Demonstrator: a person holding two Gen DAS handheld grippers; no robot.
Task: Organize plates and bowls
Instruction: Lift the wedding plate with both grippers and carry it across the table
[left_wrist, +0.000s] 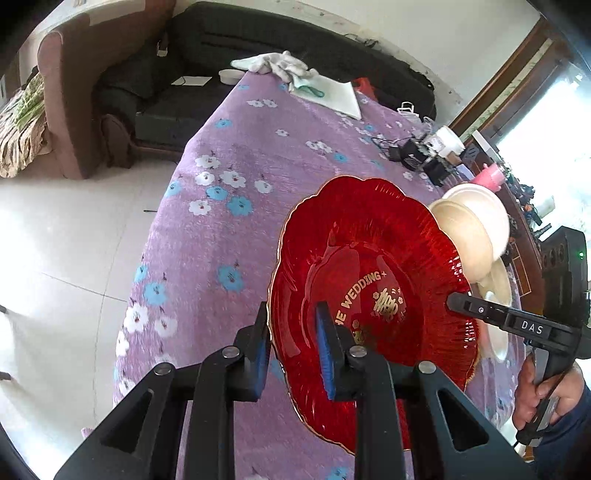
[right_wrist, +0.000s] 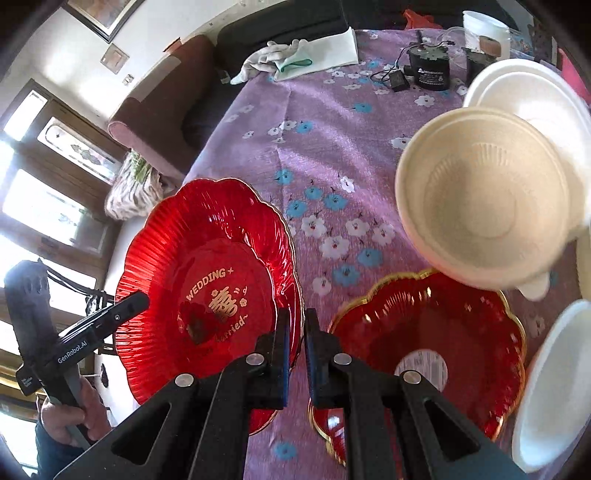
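So both grippers are clamped on the same red plate (left_wrist: 369, 280), one on each side of its rim, and it's up off the purple flowery tablecloth (left_wrist: 229, 155), tilted, over the near end of the table. The plate is shiny see-through red with a scalloped edge, a thin gold line round the rim, ribbed sides, and gold lettering in the middle that says WEDDING with a Chinese character under it. The left gripper (left_wrist: 295, 350) has its blue pads pinched on the plate's edge, one finger on each face, and the right gripper (right_wrist: 295, 354) is squeezed nearly flat on the opposite rim. On the right of that there's a second red dish (right_wrist: 436, 332), same gold scalloped edge, lying on the cloth with a white label in its middle. A cream bowl (right_wrist: 484, 206) sits past it, ribbed inside, overlapping a white bowl (right_wrist: 535, 96) behind; I can't tell if they're nested or just touching. Another white bowl (right_wrist: 554, 387) is cut off at the right edge. Hard to say much about the clutter at the far end: a black gadget with cables (right_wrist: 428, 70), a crumpled white cloth (left_wrist: 277, 64), some paper. The lower part of the held plate is hidden behind the gripper arms, and part of the lettering is hidden too.
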